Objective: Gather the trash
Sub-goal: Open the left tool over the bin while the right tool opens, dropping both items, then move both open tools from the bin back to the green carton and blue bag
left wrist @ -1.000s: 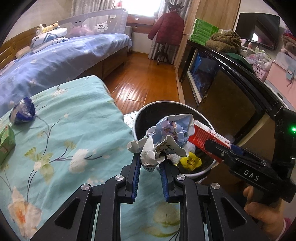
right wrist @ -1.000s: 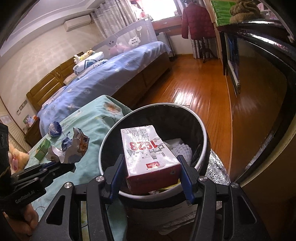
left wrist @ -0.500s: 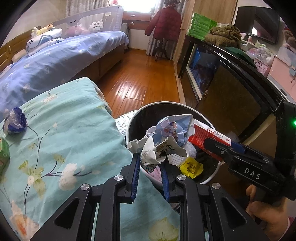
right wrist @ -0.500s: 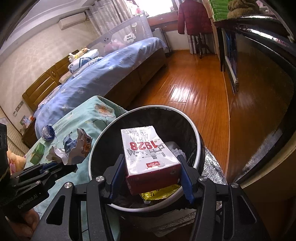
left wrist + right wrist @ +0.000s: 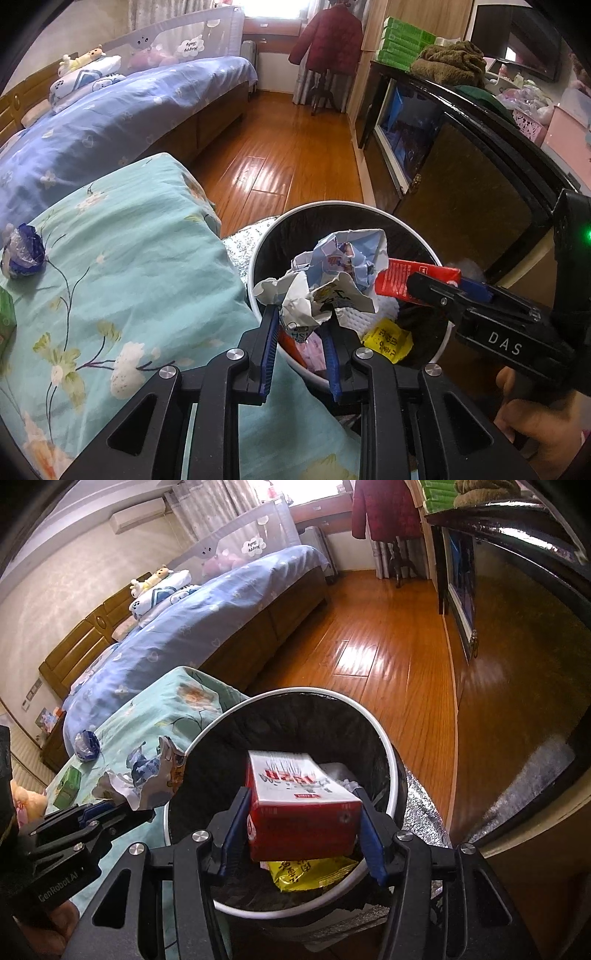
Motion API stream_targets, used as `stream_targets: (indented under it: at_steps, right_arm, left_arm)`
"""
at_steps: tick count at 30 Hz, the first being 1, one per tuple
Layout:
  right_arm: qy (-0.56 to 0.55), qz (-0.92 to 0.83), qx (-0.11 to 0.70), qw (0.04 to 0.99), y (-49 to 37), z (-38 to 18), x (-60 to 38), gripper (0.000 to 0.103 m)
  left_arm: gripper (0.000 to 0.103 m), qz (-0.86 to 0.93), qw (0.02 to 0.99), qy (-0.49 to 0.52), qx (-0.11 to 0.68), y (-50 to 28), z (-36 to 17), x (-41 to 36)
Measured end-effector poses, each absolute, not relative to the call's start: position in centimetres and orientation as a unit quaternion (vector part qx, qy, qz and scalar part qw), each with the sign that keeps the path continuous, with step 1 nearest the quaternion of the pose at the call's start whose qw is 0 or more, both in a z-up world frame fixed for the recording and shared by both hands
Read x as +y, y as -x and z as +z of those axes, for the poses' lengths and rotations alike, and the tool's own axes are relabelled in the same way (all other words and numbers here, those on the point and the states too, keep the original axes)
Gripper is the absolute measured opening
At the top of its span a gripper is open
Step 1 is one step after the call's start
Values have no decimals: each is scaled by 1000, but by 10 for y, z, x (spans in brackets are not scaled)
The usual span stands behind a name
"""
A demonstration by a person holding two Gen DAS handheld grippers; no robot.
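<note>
My left gripper (image 5: pixel 301 319) is shut on a crumpled paper wrapper (image 5: pixel 332 273) and holds it over the near rim of the round black bin (image 5: pixel 413 232). My right gripper (image 5: pixel 303 830) is shut on a red and white carton (image 5: pixel 299 805), held above the bin's mouth (image 5: pixel 391 760). The carton's red end (image 5: pixel 402 280) and the right gripper also show in the left wrist view. The wrapper shows at the left in the right wrist view (image 5: pixel 147 775). A yellow packet (image 5: pixel 306 875) and white paper lie inside the bin.
A teal floral bedcover (image 5: pixel 110 277) lies left of the bin, with a blue foil wrapper (image 5: pixel 22 251) and a green box (image 5: pixel 68 786) on it. A dark cabinet (image 5: pixel 461 177) stands right of the bin. Wooden floor (image 5: pixel 369 635) and a blue bed (image 5: pixel 110 110) lie beyond.
Both grippers have moved further over the bin with their loads. The carton now tips forward and sits lower over the bin's mouth. The wrapper now hangs over the bin's rim.
</note>
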State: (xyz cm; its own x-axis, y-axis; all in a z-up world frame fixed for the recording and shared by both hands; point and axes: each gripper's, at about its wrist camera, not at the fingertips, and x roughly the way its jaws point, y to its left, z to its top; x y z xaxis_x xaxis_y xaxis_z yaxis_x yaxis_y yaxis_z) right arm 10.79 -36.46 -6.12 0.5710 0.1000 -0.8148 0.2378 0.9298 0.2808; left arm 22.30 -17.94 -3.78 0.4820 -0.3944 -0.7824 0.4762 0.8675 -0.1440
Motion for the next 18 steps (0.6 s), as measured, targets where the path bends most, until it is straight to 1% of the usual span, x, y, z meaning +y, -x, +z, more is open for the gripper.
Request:
stream_targets:
  at_steps: [3, 6, 8, 10, 12, 13, 15, 18]
  right_arm:
    - [-182, -40, 461, 867, -112, -61, -367, 54]
    - [-182, -41, 461, 868, -115, -61, -369, 54]
    - [-182, -40, 460, 868, -116, -59, -369, 54]
    - [-192, -34, 456, 868, -116, -58, -369, 56]
    - [-193, -37, 453, 870, -114, -56, -369, 58]
    - [-194, -37, 451, 870, -113, -55, -368, 58]
    - [-200, -36, 446, 872, -111, -52, -368, 65]
    - [-205, -33, 437, 875, -107, -47, -364, 66]
  left_arm:
    - [22, -252, 859, -48, 444, -226, -40, -183]
    - [25, -250, 859, -47, 445, -227, -39, -184]
    - [32, -256, 857, -50, 445, -227, -37, -185]
    - [47, -255, 858, -52, 443, -225, -36, -183]
    - [54, -251, 862, -54, 438, -222, -35, -180]
    - [54, -250, 863, -54, 436, -219, -34, -178]
    - [54, -249, 863, -49, 437, -215, -34, -172]
    - [54, -244, 866, -39, 434, -207, -33, -161]
